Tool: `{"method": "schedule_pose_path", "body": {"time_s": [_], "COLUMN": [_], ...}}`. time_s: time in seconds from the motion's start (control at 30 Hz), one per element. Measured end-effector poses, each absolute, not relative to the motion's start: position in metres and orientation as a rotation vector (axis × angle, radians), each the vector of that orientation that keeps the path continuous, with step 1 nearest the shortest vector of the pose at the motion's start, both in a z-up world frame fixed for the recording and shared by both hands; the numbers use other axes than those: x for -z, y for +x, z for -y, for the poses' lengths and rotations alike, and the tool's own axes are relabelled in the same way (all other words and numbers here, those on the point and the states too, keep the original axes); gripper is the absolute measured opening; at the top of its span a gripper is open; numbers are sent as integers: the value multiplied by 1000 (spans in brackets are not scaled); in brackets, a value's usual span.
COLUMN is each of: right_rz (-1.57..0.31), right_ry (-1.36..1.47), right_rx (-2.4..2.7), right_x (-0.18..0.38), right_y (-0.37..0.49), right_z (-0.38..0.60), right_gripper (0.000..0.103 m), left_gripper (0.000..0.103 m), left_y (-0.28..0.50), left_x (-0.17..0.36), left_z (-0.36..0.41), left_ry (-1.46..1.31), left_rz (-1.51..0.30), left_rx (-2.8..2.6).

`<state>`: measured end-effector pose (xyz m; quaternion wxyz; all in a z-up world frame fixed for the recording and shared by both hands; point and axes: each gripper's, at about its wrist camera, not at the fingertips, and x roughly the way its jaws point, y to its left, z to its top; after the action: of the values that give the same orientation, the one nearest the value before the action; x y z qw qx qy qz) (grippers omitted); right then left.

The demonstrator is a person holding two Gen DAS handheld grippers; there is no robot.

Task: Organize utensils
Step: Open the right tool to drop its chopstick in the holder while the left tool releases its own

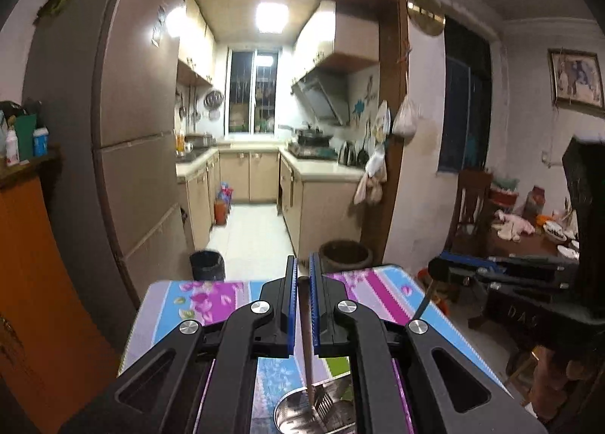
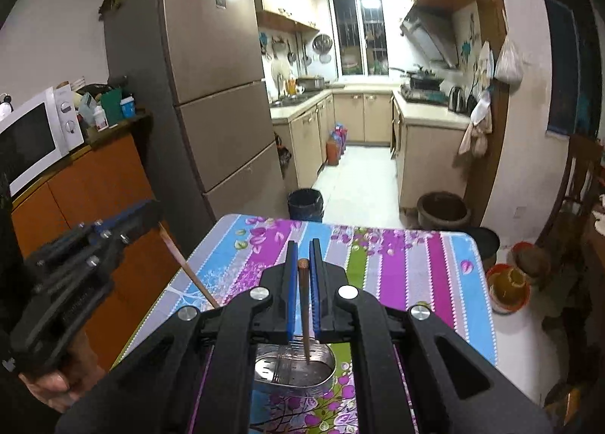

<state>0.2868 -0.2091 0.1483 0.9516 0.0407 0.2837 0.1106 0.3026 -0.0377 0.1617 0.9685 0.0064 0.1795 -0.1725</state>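
My left gripper (image 1: 301, 275) is shut on a brown chopstick (image 1: 304, 328) that points down into a metal utensil holder (image 1: 293, 417) on the floral table. A fork (image 1: 326, 402) lies in the holder. My right gripper (image 2: 301, 250) is shut on another brown chopstick (image 2: 304, 313), its tip inside the same metal holder (image 2: 325, 381). In the right wrist view the left gripper (image 2: 124, 218) shows at left with its chopstick (image 2: 189, 271). In the left wrist view the right gripper (image 1: 446, 269) shows at right.
The small table (image 2: 416, 256) has a striped floral cloth. A fridge (image 2: 211, 75) and an orange cabinet (image 2: 94, 199) with a microwave (image 2: 30, 139) stand left. A black bin (image 2: 305, 204), a clay pot (image 2: 444, 209) and buckets (image 2: 508, 284) stand beyond the table.
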Motion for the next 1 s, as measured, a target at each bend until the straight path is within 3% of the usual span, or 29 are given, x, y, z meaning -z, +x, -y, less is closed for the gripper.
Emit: {"method": "schedule_pose_path", "body": {"time_s": [0.27, 1.0], "right_rz": [-658, -691], "right_ry": [82, 27], "right_rx": [-229, -175], "right_x": [-134, -122], "right_y": [305, 322], "right_z": [198, 192], "right_gripper": [5, 5], "left_gripper": [7, 8], "left_y": [332, 347], "left_x": [-127, -115], "left_z": [45, 34], "left_ry": [43, 5], "left_rz": [-512, -539], "left_rx": [326, 237]}}
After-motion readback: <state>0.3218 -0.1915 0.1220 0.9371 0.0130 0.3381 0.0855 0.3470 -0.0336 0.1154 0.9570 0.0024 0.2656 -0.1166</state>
